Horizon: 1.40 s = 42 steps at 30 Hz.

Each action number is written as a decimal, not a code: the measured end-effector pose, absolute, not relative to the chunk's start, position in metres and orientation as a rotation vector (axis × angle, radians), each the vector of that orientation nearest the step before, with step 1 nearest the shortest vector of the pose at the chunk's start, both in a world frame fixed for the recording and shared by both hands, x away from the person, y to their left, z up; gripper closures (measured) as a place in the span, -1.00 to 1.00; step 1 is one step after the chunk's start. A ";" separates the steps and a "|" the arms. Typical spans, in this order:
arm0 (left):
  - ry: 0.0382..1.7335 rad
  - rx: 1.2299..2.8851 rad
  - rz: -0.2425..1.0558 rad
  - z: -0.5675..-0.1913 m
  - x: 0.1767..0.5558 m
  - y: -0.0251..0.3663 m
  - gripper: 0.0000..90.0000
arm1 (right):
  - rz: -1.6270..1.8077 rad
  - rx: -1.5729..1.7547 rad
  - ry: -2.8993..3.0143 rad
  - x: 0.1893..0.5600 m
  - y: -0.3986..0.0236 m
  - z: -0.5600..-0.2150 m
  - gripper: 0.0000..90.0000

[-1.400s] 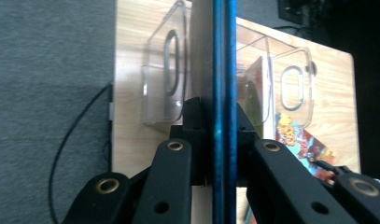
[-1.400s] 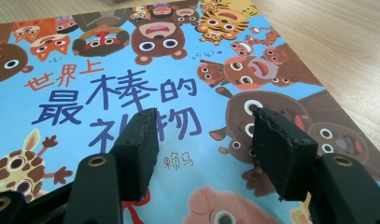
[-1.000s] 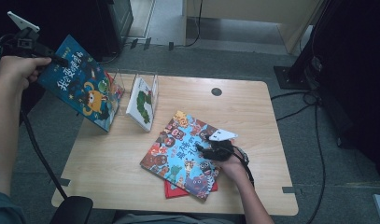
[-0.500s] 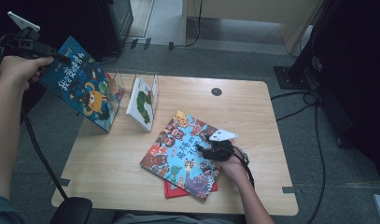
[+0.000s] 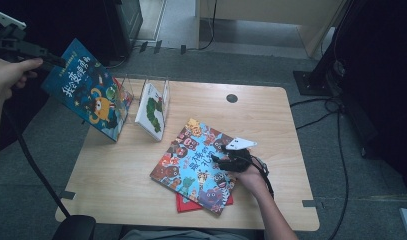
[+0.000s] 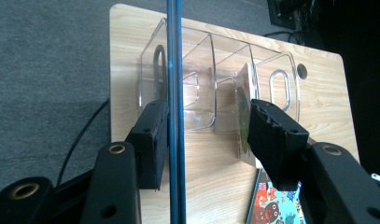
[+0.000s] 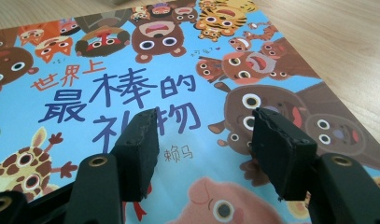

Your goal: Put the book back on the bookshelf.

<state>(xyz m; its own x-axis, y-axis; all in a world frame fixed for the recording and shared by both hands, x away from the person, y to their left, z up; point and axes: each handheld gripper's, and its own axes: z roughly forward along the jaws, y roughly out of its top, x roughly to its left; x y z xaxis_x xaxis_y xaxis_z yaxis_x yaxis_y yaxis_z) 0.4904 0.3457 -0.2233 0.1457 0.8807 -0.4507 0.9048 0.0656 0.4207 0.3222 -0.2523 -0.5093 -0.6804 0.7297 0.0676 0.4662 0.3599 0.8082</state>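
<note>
A blue picture book (image 5: 88,92) leans tilted in the left end of a clear plastic rack (image 5: 128,87). My left gripper (image 5: 50,57) is at the book's top corner. Its jaws have just been opening, and the blue book's edge (image 6: 175,116) stands between them, against the left pad only. A white and green book (image 5: 152,109) stands in a farther slot of the rack (image 6: 201,60). My right gripper (image 5: 226,160) hovers open just above a colourful animal book (image 7: 131,60) lying flat on the table (image 5: 271,120). Under that book lies a red book (image 5: 183,202).
A round black hole (image 5: 232,98) sits near the table's far edge. A black chair part (image 5: 73,227) stands at the near left corner. Cables run across the floor at the right, beside dark furniture (image 5: 371,75).
The left gripper's jaws have opened around the blue book's corner, and the left hand has drawn slightly up and back. The book stays leaning in the rack. The right hand has not moved.
</note>
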 end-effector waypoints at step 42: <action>1.382 1.977 -0.204 -0.311 0.405 0.215 -0.03 | 1.241 1.110 2.326 0.319 -0.297 -0.502 0.13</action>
<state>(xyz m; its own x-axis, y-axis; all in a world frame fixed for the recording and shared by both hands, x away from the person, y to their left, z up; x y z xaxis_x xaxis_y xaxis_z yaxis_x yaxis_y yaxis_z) 0.4053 0.2151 -0.3114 0.4169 0.7609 -0.4972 0.8721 -0.1807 0.4548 0.3186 -0.2973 -0.5024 -0.6658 0.7388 0.1045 0.4983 0.3360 0.7993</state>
